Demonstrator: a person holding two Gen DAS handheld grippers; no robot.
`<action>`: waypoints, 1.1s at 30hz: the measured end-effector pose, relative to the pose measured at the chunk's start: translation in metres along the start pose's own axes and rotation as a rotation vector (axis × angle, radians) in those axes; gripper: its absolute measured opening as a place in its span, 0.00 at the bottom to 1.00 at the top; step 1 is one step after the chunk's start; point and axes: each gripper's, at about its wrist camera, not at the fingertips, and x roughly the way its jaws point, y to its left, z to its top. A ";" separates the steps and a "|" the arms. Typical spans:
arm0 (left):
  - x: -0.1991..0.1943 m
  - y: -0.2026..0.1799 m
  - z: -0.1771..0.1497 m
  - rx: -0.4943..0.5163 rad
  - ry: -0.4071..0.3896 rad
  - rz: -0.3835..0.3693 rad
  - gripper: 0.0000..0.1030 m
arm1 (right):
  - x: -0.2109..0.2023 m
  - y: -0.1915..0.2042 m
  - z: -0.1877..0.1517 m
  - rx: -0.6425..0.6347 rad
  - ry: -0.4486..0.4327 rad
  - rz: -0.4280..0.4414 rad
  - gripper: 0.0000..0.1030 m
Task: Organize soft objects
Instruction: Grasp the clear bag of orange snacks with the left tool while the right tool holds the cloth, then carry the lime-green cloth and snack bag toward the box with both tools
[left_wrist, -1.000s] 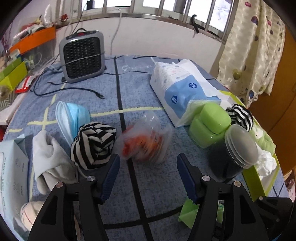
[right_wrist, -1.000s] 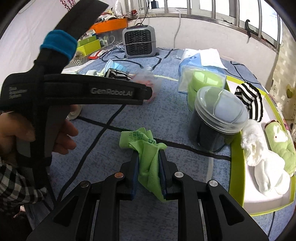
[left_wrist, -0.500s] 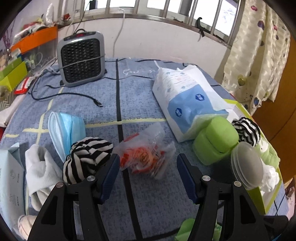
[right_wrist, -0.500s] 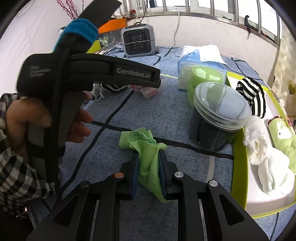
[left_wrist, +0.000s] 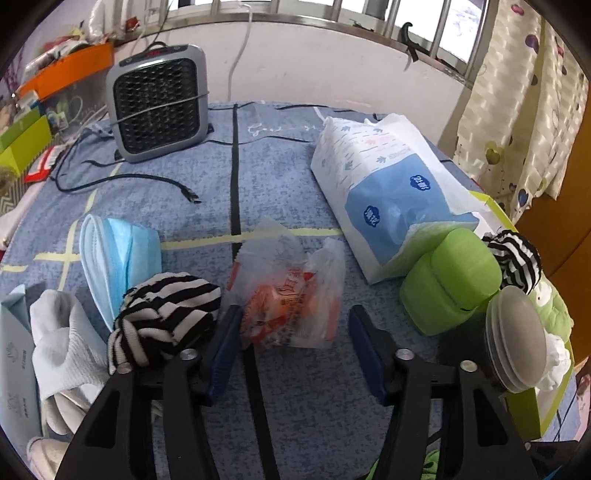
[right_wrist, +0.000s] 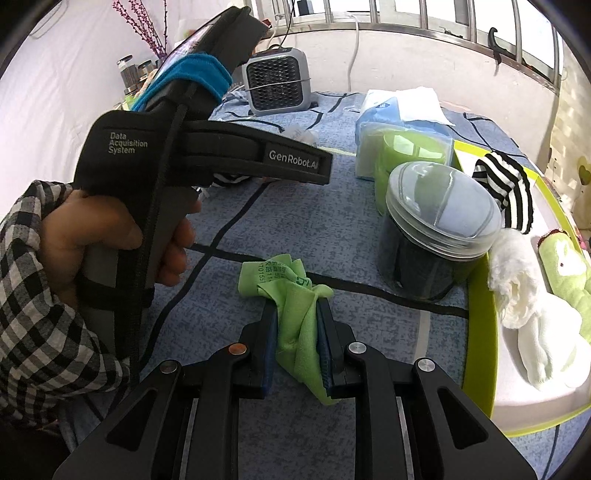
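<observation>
A: What is nearest the left tool (left_wrist: 291, 347)?

B: A crinkled clear plastic bag (left_wrist: 286, 302) with orange print lies between its blue pads. The jaws are closing, but the right pad is apart from the bag; whether the left one touches it I cannot tell. Just left of the left finger sits a black-and-white striped sock (left_wrist: 166, 314), crowding that side, with a white sock (left_wrist: 62, 343) beside it and a blue face mask (left_wrist: 118, 258) behind.

A: And to the right of that tool?

B: A green plastic box (left_wrist: 450, 284) and a dark jar with a clear lid (left_wrist: 513, 343), both near the right finger. Past them a green tray (left_wrist: 524, 413) holds another striped sock (left_wrist: 513, 254).

A: Farther out?

B: A white and blue tissue pack (left_wrist: 391, 192) ahead to the right, then a black cable (left_wrist: 122, 181) and a grey heater (left_wrist: 159, 103) at the far end of the blue-covered counter (left_wrist: 280, 162).

A: The right tool (right_wrist: 295, 321)?

B: Clenched on a green cloth (right_wrist: 295, 306), which bunches out ahead of the tips over the counter. The person's hand (right_wrist: 107, 236) on the left tool's handle fills the space to its left; the jar stands ahead to the right, and the tray beside it holds a white sock (right_wrist: 524, 291) and a green plush toy (right_wrist: 569, 266).
</observation>
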 end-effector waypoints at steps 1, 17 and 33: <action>0.000 0.000 0.000 0.003 -0.001 0.000 0.48 | 0.000 0.000 0.000 0.000 0.000 0.000 0.20; 0.009 -0.002 0.011 0.008 0.010 -0.011 0.51 | 0.001 -0.002 0.000 0.003 -0.001 0.003 0.20; 0.001 -0.001 0.009 0.021 -0.031 0.009 0.26 | 0.001 0.000 0.000 0.003 0.000 0.002 0.20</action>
